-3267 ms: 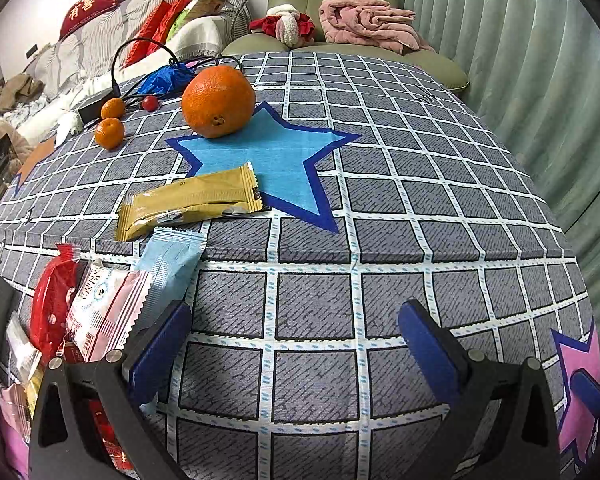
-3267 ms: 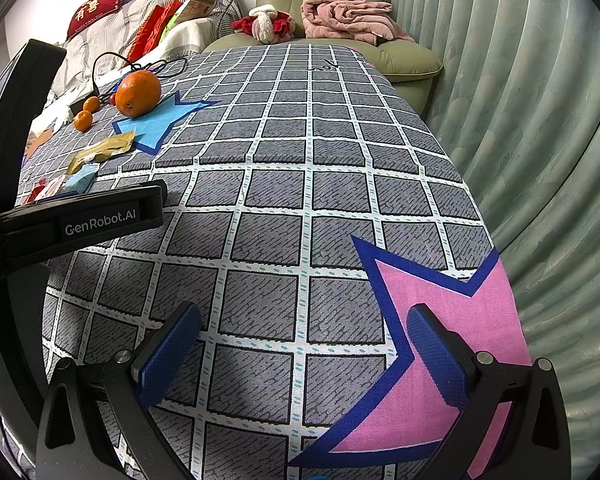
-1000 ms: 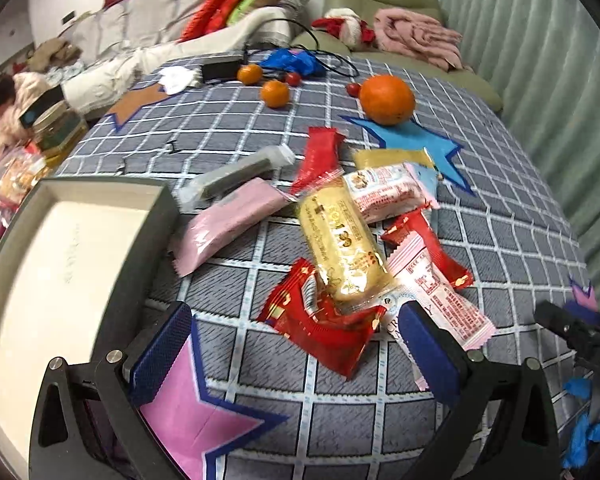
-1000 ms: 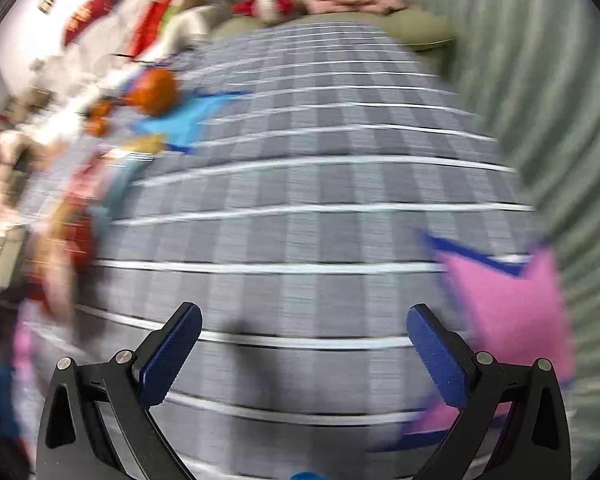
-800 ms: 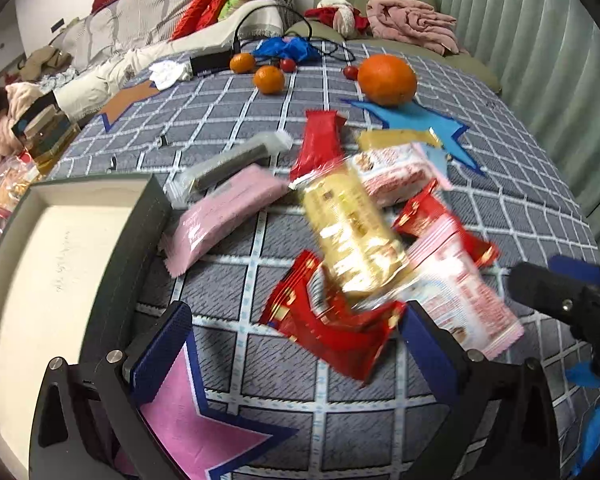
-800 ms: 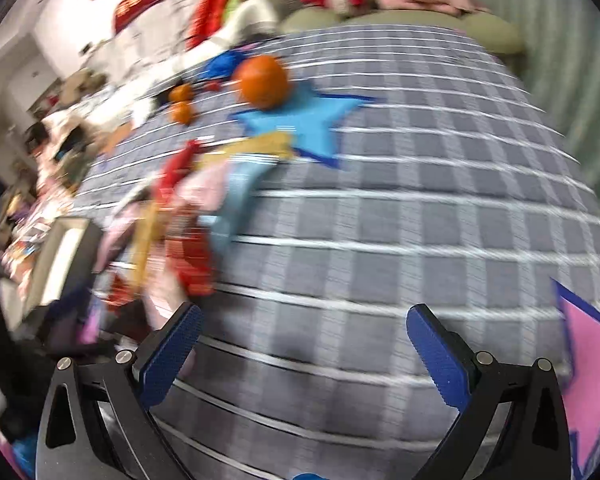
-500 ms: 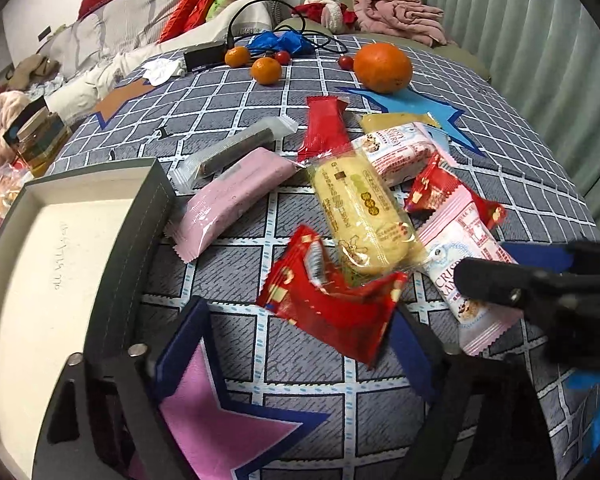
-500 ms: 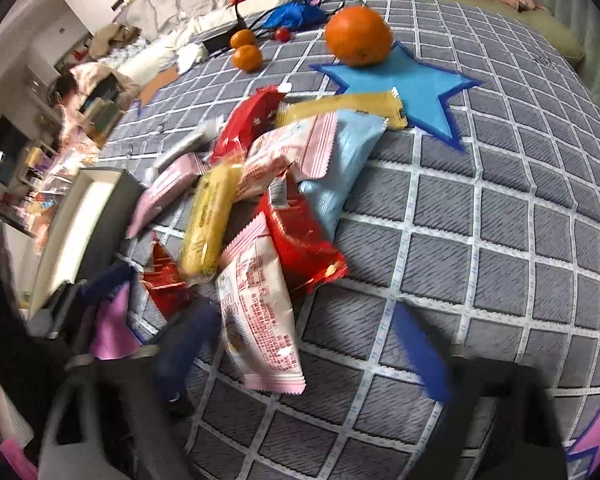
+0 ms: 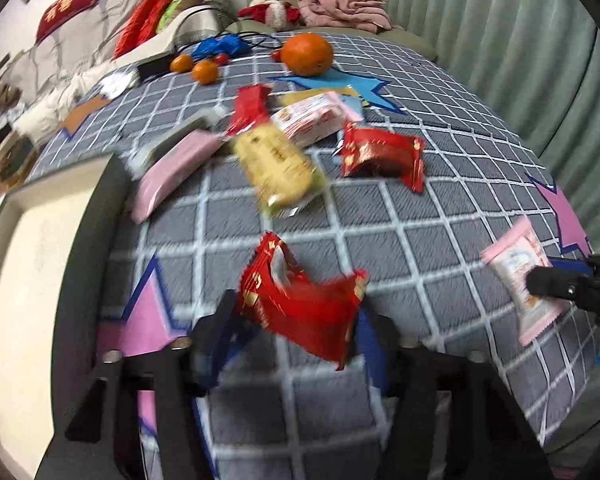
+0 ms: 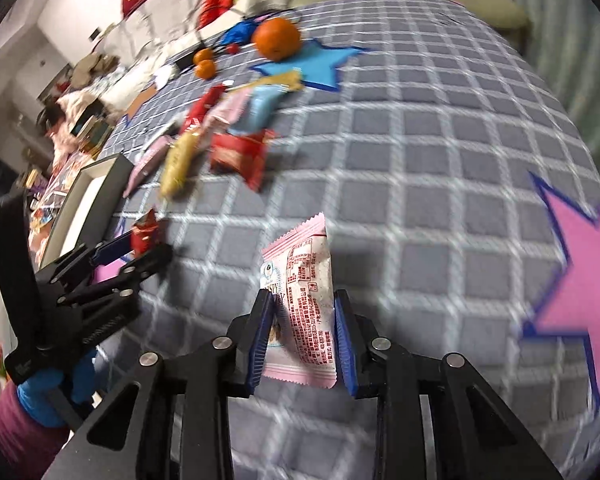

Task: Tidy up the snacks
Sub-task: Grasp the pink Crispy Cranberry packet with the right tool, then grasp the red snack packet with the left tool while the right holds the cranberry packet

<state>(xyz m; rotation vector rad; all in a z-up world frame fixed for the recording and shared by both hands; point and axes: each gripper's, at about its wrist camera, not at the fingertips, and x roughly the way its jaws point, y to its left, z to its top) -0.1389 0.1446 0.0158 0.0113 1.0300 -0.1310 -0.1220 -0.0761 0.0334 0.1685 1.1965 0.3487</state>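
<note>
In the left wrist view my left gripper (image 9: 296, 340) has a crinkled red snack packet (image 9: 300, 312) between its blue pads; the jaws are closing and press on its ends. It shows small at the left of the right wrist view as the left gripper (image 10: 128, 256) with the red packet (image 10: 146, 232) standing up in it. My right gripper (image 10: 303, 328) is closing on a pink-and-white snack packet (image 10: 304, 308), pads against both sides, the packet raised off the cloth. That right gripper (image 9: 572, 288) and packet (image 9: 516, 276) appear at the right edge.
A dark-rimmed box (image 9: 84, 240) with a cream inside lies at the left. Further back lie a yellow packet (image 9: 280, 164), another red packet (image 9: 380, 152), a pink bar (image 9: 172, 168), an orange (image 9: 306, 54) and small tangerines (image 9: 204, 70). Curtains hang at the right.
Both grippers went from wide open to narrowed on packets. The pink-and-white packet left the pile and moved right with the right gripper; the red packet now sits in the left jaws.
</note>
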